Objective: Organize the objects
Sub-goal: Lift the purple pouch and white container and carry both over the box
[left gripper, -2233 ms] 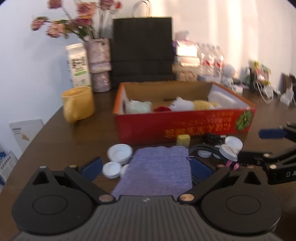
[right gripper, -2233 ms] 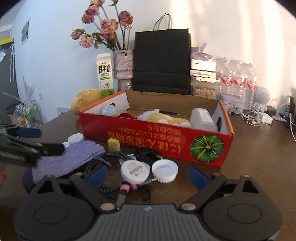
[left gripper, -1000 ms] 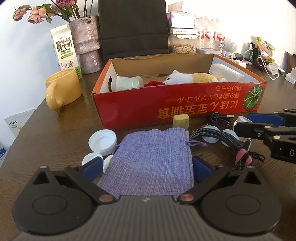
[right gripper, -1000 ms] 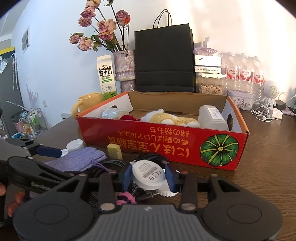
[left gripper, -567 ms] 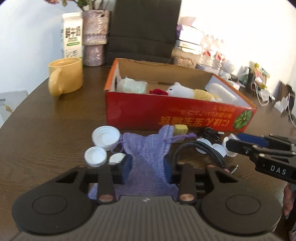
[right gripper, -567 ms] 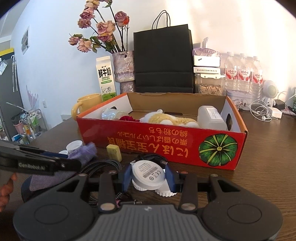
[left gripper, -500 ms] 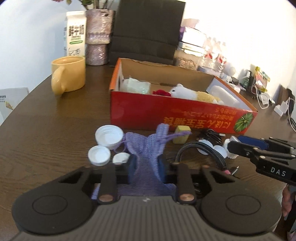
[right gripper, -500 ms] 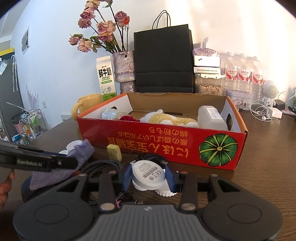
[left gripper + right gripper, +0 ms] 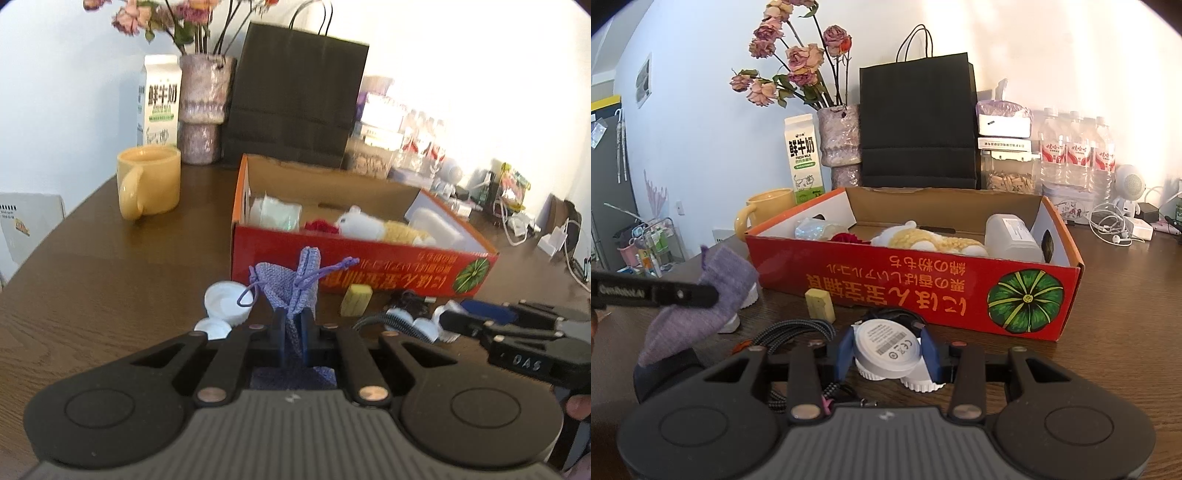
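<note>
My left gripper point(image 9: 293, 325) is shut on a purple drawstring pouch point(image 9: 291, 282) and holds it lifted off the table; the pouch also shows in the right wrist view point(image 9: 701, 299) hanging from the left fingers point(image 9: 683, 293). My right gripper point(image 9: 888, 349) is shut on a round white charger puck point(image 9: 886, 341) with a black braided cable point(image 9: 792, 332), low over the table. An open red cardboard box point(image 9: 923, 284) with a pumpkin print stands just beyond both; in it lie a plush toy point(image 9: 934, 240), a white container point(image 9: 1012, 236) and a wrapped item.
White lids point(image 9: 225, 299) and a yellow block point(image 9: 356, 301) lie before the box. A yellow mug point(image 9: 151, 181), milk carton point(image 9: 160, 99), flower vase point(image 9: 840, 144), black paper bag point(image 9: 918, 122) and water bottles point(image 9: 1075, 151) stand behind. Earphones and chargers point(image 9: 1119, 229) lie at right.
My left gripper closed on the pouch and lifted it off the table, bunching it. My right gripper closed on the charger puck and holds it in about the same place.
</note>
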Demonstrator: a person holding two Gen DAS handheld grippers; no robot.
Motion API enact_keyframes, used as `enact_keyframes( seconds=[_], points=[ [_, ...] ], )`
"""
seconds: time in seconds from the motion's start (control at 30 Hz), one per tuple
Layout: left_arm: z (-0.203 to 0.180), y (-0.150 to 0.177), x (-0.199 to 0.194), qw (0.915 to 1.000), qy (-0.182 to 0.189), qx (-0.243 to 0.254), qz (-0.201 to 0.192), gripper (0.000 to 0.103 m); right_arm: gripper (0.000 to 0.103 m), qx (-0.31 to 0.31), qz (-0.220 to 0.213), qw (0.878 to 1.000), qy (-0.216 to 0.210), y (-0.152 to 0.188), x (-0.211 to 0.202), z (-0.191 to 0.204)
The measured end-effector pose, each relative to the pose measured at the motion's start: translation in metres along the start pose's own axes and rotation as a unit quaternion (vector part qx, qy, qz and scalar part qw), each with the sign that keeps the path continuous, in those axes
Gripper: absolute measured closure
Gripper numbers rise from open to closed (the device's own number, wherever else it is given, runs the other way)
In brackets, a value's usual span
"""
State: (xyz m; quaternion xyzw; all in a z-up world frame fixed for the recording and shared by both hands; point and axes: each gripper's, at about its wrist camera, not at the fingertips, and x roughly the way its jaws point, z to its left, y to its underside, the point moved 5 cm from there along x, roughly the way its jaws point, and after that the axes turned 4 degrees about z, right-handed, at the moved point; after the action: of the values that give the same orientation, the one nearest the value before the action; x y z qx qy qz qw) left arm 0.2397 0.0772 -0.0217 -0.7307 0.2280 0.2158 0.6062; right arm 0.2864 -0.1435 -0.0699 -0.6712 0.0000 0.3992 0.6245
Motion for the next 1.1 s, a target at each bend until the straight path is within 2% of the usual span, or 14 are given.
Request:
enact_keyframes(
  seconds=[0.2,0.43,0.77,1.1],
  points=[
    [-0.014,-0.021,-0.021,0.9988,0.016,0.006,-0.045,0.095,0.065,-0.009,-0.016,1.000,0.000,-0.007,-0.010,0.005],
    [-0.033,-0.044,-0.027,0.9961,0.038,0.009,-0.079,0.095,0.065,-0.027,-0.049,0.998,0.012,-0.034,-0.027,0.010],
    [-0.053,-0.072,-0.019,0.9913,0.071,-0.006,-0.110,0.095,0.065,-0.033,-0.092,0.995,0.025,-0.081,-0.032,0.011],
    [-0.058,-0.103,0.005,0.9893,0.079,-0.008,-0.123,0.095,0.065,-0.038,-0.111,0.992,0.034,-0.115,-0.007,0.006]
  ],
)
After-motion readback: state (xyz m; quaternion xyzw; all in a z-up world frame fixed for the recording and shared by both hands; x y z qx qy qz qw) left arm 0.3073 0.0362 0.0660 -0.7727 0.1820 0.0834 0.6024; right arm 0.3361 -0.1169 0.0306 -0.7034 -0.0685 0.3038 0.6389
